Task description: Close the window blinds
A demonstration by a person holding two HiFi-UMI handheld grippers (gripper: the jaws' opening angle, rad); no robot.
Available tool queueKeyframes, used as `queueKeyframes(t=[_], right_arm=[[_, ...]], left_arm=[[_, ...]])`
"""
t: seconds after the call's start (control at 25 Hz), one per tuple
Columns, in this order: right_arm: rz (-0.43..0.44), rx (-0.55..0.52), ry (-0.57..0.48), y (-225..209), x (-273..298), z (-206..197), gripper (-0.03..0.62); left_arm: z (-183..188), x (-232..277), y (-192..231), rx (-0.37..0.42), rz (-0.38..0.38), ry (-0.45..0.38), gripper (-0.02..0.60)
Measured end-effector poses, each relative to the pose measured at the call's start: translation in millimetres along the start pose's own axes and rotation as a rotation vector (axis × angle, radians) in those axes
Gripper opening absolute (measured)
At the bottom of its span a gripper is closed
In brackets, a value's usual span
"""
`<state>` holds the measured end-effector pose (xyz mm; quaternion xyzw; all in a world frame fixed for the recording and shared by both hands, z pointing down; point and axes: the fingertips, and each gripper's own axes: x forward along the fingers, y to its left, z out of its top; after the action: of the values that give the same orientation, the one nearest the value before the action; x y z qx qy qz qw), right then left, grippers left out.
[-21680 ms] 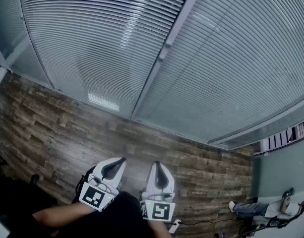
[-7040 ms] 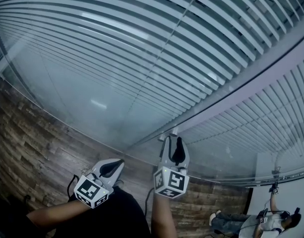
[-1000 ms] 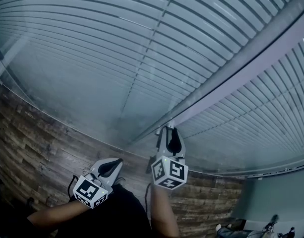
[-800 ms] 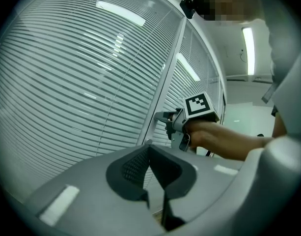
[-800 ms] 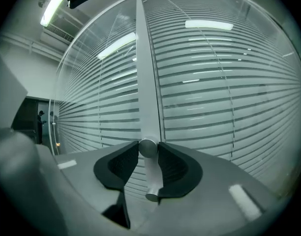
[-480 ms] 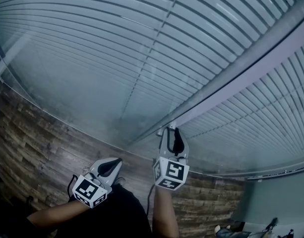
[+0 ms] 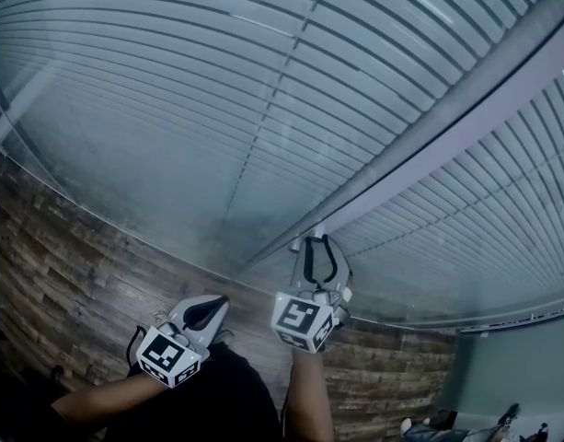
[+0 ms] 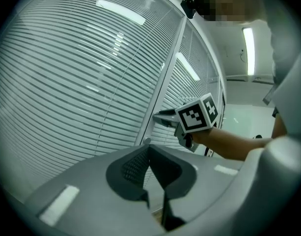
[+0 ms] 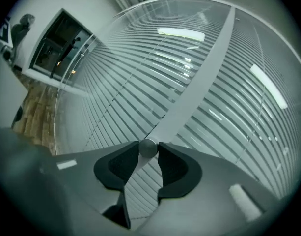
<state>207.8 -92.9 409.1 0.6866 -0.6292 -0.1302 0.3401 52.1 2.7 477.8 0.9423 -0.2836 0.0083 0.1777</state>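
Observation:
Horizontal blinds hang behind glass on both sides of a pale frame post. A small round knob sticks out of that post. My right gripper is shut on the knob, one fingertip on each side; its jaws have just been closing a little on it. In the head view the right gripper reaches the post near its lower end. My left gripper hangs lower left, shut and empty, away from the glass. The left gripper view shows its shut tips and the right gripper at the post.
A wood-plank floor runs along the foot of the glass wall. A second blind panel lies right of the post. A dark doorway shows far left in the right gripper view.
The right gripper has rolled about its own axis while staying on the knob; its marker cube now tilts to the left. The left gripper has not moved.

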Motion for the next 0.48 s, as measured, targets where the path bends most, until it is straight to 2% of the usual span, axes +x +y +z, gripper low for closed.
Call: queueKeyframes(t=[0.2,0.36,0.48], right_arm=[[-0.042,-0.222,0.049,4.5,1.0,0.2,0.127],[-0.055,-0.33,0.072,5.1,1.2,1.4,0.127],[-0.057,-0.365,0.063,6.2,-0.3,2.1,0.129]], left_arm=[[-1.2,-2.4,1.9,-0.004,0.006,-0.003,0.0],[-1.0,-1.0,2.1,-0.006,0.01,-0.003,0.0],[-0.2,-1.0,2.5,-0.009,0.014,-0.007,0.0]])
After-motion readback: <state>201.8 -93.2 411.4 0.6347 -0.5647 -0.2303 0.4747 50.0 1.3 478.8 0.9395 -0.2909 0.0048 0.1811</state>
